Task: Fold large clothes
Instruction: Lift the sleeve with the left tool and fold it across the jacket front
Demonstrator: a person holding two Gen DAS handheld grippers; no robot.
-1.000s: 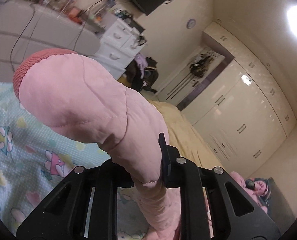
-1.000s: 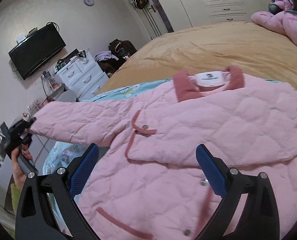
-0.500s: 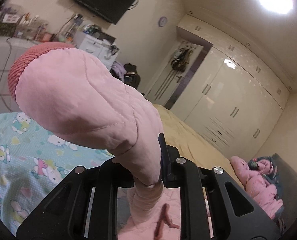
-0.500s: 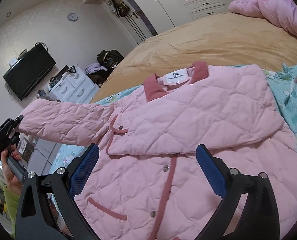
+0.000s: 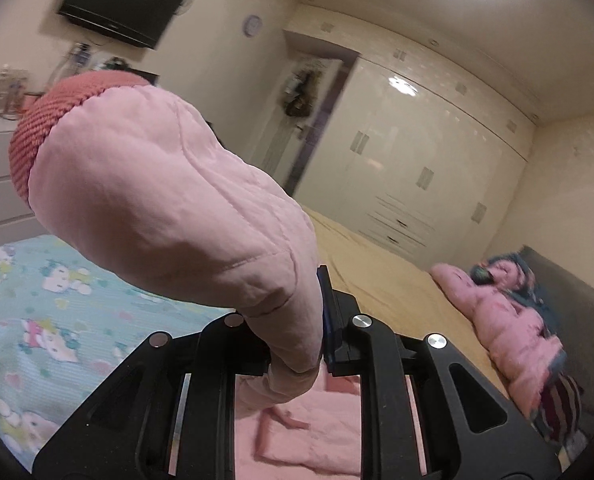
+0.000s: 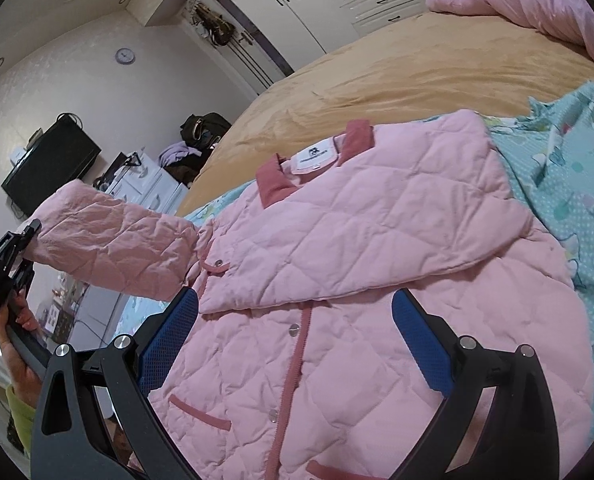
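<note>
A pink quilted jacket (image 6: 377,264) with a dark pink collar lies front up on the bed. One sleeve is folded across its chest. My left gripper (image 5: 297,320) is shut on the other sleeve (image 5: 169,208) near its ribbed cuff (image 5: 45,128) and holds it lifted off the bed. The same sleeve (image 6: 113,248) shows in the right wrist view, raised at the left with the left gripper (image 6: 29,236) at its end. My right gripper (image 6: 297,340) is open and empty above the jacket's button front.
The jacket lies on a teal cartoon-print sheet (image 6: 569,176) over a tan bedspread (image 6: 397,72). A pile of pink clothes (image 5: 505,320) lies at the bed's far end. White drawers (image 6: 149,188), a wall TV (image 5: 121,4) and white wardrobes (image 5: 417,184) stand around the bed.
My left gripper has swung the held sleeve up and in towards the jacket body. The right gripper has moved closer over the jacket, still open.
</note>
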